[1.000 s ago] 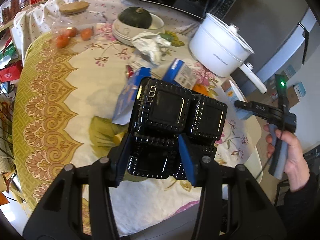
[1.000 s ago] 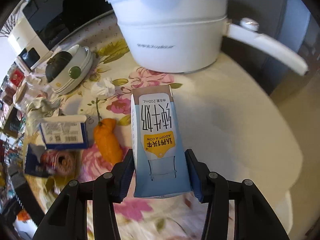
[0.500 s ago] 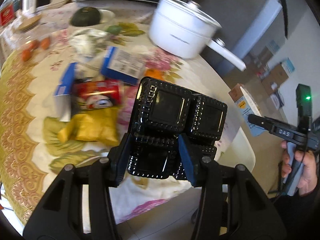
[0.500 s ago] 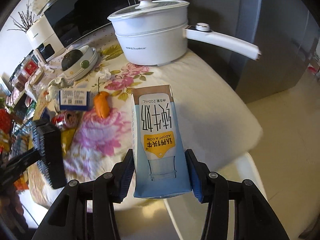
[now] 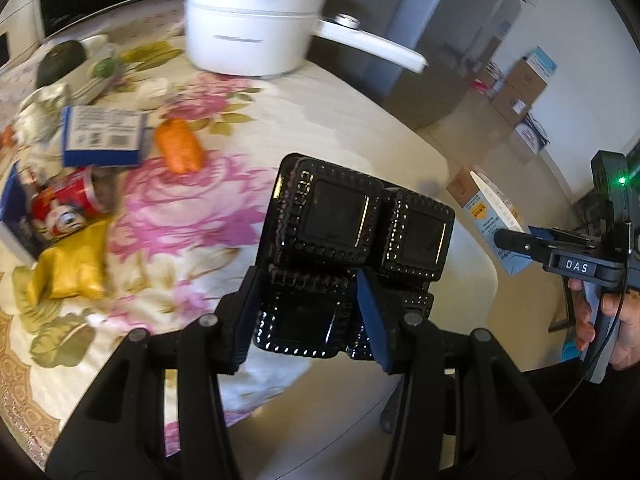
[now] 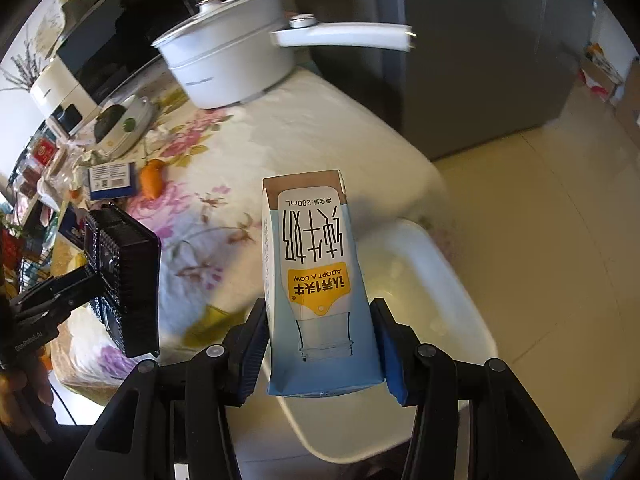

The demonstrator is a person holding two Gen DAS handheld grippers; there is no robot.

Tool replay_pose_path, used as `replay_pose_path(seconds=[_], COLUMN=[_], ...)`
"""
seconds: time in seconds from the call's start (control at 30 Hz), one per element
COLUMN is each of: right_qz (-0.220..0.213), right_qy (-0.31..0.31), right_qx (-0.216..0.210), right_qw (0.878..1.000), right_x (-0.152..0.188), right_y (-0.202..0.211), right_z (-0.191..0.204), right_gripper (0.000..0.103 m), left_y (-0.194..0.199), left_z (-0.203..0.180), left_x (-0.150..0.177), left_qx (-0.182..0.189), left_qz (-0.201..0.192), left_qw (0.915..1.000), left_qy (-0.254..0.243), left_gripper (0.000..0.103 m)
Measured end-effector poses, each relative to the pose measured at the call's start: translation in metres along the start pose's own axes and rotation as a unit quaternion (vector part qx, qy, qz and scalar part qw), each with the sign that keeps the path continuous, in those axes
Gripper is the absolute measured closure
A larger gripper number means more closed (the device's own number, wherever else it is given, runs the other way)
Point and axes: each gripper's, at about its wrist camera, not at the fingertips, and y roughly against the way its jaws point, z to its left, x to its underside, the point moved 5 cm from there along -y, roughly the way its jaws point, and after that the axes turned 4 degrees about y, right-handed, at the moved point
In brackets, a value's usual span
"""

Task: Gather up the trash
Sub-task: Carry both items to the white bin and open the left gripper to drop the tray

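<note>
Carry-to-bin step. Right gripper [image 6: 320,340] clamps milk carton [image 6: 316,280] above white bin [image 6: 452,300]; left gripper [image 5: 310,312] clamps black tray [image 5: 352,248]. Next: release the carton over the bin below.

Both wrist views downward, sharing white pot [image 5: 248,32].

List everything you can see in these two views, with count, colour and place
black plastic tray: 1, black, clamped in left hand-held gripper
milk carton: 1, light blue, clamped in right hand-held gripper
white bin: 1, white, beside table edge under the carton
white pot: 1, white, far side of table
orange pepper: 1, orange, on tablecloth
blue box: 1, blue and white, left of pepper
red can: 1, red, lying on its side
yellow wrapper: 1, yellow, below the can
right hand: 1, holding the gripper handle
</note>
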Motion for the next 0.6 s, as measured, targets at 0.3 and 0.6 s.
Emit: replay_pose_path(seconds=[0.3, 0.6], right_qz=[0.018, 0.032], right_qy=[-0.027, -0.053], right_qx=[0.022, 0.035], right_qw=[0.999, 0.997], right_x=[0.030, 0.047], right_y=[0.003, 0.001], right_z=[-0.050, -0.084], right_gripper=[0.052, 0.052], left_y=[-0.045, -0.077], left_z=[-0.066, -0.108], left_x=[0.011, 0.023], left_qx=[0.019, 0.028], left_qz=[0.033, 0.052], left_qw=[0.9976, 0.9929], left_qy=[-0.058, -0.103], left_gripper=[0.053, 0.053])
